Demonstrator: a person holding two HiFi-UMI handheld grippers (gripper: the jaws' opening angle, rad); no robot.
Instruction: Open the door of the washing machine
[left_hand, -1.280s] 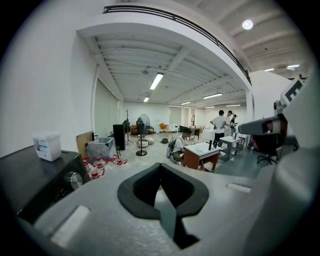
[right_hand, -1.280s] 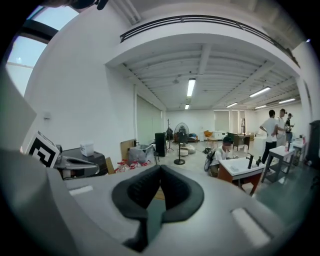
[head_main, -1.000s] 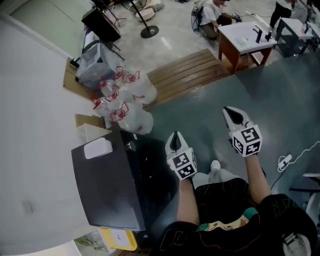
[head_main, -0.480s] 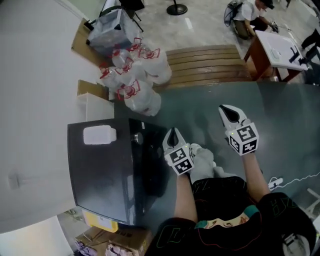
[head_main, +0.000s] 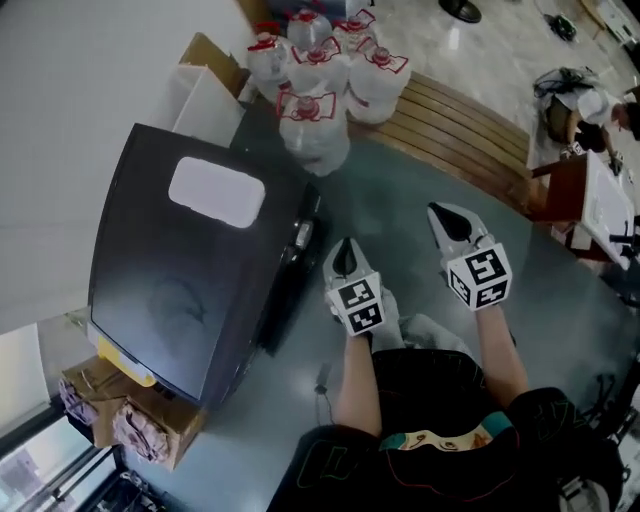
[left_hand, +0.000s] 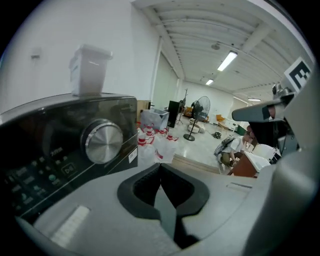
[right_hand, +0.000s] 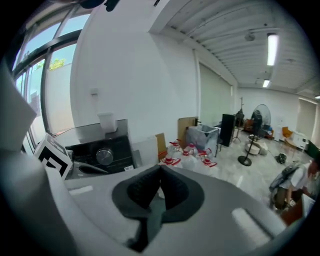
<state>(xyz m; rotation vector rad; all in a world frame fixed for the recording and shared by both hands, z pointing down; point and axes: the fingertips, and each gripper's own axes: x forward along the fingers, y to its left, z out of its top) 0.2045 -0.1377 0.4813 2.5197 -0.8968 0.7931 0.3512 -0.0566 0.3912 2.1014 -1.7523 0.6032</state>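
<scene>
The washing machine (head_main: 190, 290) is a dark grey box at the left of the head view, its front face (head_main: 285, 285) turned toward me. The door on that face looks closed. My left gripper (head_main: 347, 257) is shut and empty, its tip a short way right of the front, apart from it. In the left gripper view its closed jaws (left_hand: 160, 167) point past the control panel's silver knob (left_hand: 103, 141). My right gripper (head_main: 446, 220) is shut on nothing, farther right over the floor. Its own view shows the machine (right_hand: 100, 150) beyond its jaws (right_hand: 160, 172).
A white container (head_main: 217, 192) sits on the machine's top. Several water jugs (head_main: 320, 70) stand behind it beside a wooden slatted platform (head_main: 470, 125). Cardboard boxes (head_main: 140, 425) lie at the machine's near left. A desk with a person (head_main: 600, 120) is at the far right.
The head view has swung round to the machine, which now shows larger and turned. Both grippers have moved nearer its front. Their jaws stay shut.
</scene>
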